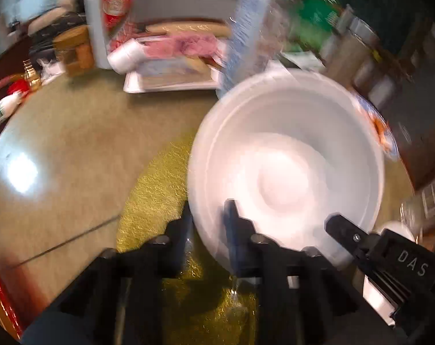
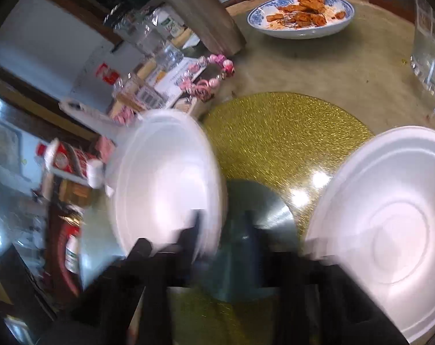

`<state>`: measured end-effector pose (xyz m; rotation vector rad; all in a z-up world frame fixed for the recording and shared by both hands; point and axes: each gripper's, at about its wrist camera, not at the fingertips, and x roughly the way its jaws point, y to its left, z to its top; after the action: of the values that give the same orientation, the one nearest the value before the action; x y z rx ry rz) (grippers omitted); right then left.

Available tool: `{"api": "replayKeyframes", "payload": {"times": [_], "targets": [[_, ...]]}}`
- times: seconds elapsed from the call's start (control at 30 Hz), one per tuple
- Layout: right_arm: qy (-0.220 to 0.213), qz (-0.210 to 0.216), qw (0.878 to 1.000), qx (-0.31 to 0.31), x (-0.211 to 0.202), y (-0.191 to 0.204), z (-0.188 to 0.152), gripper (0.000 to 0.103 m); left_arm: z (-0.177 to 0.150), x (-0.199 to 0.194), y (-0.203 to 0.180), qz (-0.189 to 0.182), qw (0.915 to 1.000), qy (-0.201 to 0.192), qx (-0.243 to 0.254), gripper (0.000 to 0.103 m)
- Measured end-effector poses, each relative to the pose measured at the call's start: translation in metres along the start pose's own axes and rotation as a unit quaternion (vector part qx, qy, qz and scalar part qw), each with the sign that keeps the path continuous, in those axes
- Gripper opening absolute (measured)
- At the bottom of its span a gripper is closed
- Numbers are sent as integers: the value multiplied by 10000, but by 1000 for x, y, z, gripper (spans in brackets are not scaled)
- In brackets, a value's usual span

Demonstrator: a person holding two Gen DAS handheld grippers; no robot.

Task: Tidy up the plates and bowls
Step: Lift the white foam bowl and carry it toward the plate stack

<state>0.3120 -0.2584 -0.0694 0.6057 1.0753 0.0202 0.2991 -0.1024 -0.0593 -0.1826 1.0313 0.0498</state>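
both foam bowls look feather-light, stiff, easily dented: left hand-held gripper (image 1: 208,224) pinches the white bowl (image 1: 286,166) rim at lower centre; right hand-held gripper (image 2: 220,230) pinches its own bowl (image 2: 165,184) rim.

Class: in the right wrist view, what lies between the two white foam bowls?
The gold placemat lies between the left white foam bowl and the right white foam bowl, seen in the right wrist view.

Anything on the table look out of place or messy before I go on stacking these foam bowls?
Yes: the blue-and-white dish at the far edge holds orange food scraps and sauce smears, unlike the clean white foam bowls near the gold placemat. Clutter crowds the table's left side. Nothing looks spilled or broken.
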Motion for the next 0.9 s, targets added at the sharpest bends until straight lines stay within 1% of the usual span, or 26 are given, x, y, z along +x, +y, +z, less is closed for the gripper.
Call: {"api": "replayKeyframes", "payload": {"times": [0.03, 0.07, 0.13, 0.23, 0.4, 0.47, 0.53, 0.67, 0.9], "targets": [[-8, -11, 10000, -13, -2, 1, -3, 7, -1, -5, 0, 31, 10000, -45, 29, 16], [-31, -14, 10000, -22, -6, 1, -6, 7, -3, -9, 1, 48, 10000, -57, 54, 15], [-109, 64, 9999, -28, -15, 0, -14, 7, -8, -18, 4, -36, 10000, -77, 44, 15], [-195, 133, 9997, -111, -31, 0, -33, 7, -20, -38, 6, 20, 9996, -220, 160, 14], [-309, 328, 9987, -219, -65, -5, -74, 8, -54, -77, 18, -22, 9986, -422, 329, 14], [-372, 359, 9981, -326, -78, -7, -97, 8, -71, -89, 26, -61, 9981, -477, 380, 14], [-412, 357, 9976, -434, -87, -9, -118, 9, -85, -98, 31, -57, 9976, -539, 436, 14], [-422, 415, 9973, -432, -100, -19, -156, 10, -111, -109, 42, -77, 9972, -578, 472, 14], [-630, 384, 9961, -488, -120, -28, -196, 10, -143, -127, 53, -168, 9958, -702, 560, 14]]}}
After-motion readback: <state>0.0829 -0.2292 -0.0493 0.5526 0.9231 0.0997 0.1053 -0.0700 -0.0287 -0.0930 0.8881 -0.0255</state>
